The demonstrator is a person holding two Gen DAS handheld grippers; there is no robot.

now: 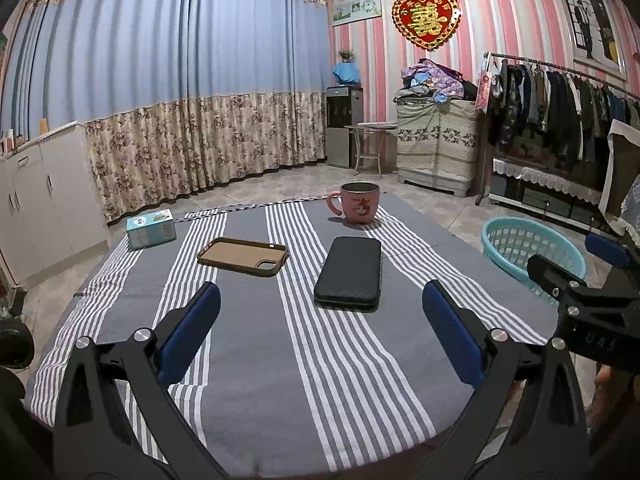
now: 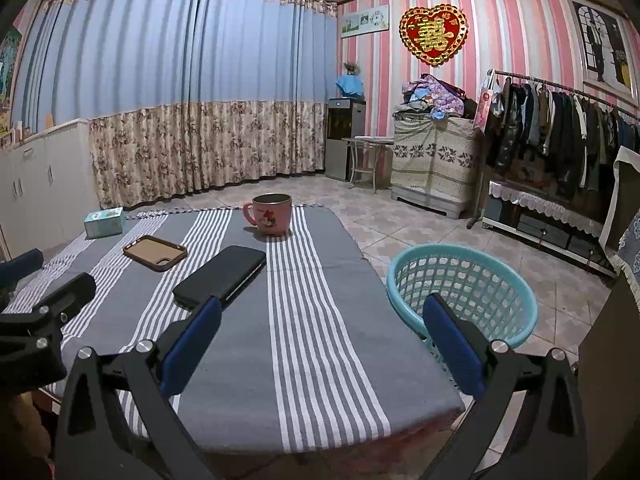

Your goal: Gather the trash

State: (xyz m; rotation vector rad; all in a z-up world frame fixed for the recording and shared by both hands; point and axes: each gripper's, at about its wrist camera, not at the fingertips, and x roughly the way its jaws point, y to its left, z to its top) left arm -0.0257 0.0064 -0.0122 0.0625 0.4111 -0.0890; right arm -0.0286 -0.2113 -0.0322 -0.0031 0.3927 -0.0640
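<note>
On table (image 1: 248, 360): black phone (image 1: 349, 273), tan case (image 1: 243, 256), pink mug (image 1: 356, 202), tissue box (image 1: 151, 228). Teal basket (image 2: 464, 300) on floor beside table's right edge. Left tool (image 1: 320, 336) and right tool (image 2: 322, 344) both spread apart, holding nothing.

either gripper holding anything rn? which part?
Nothing held. Left gripper and right gripper are both open and empty above the striped tablecloth.

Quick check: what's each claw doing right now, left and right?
Left claw: open, holding nothing, above the striped cloth.
Right claw: open, holding nothing, near the teal basket.
</note>
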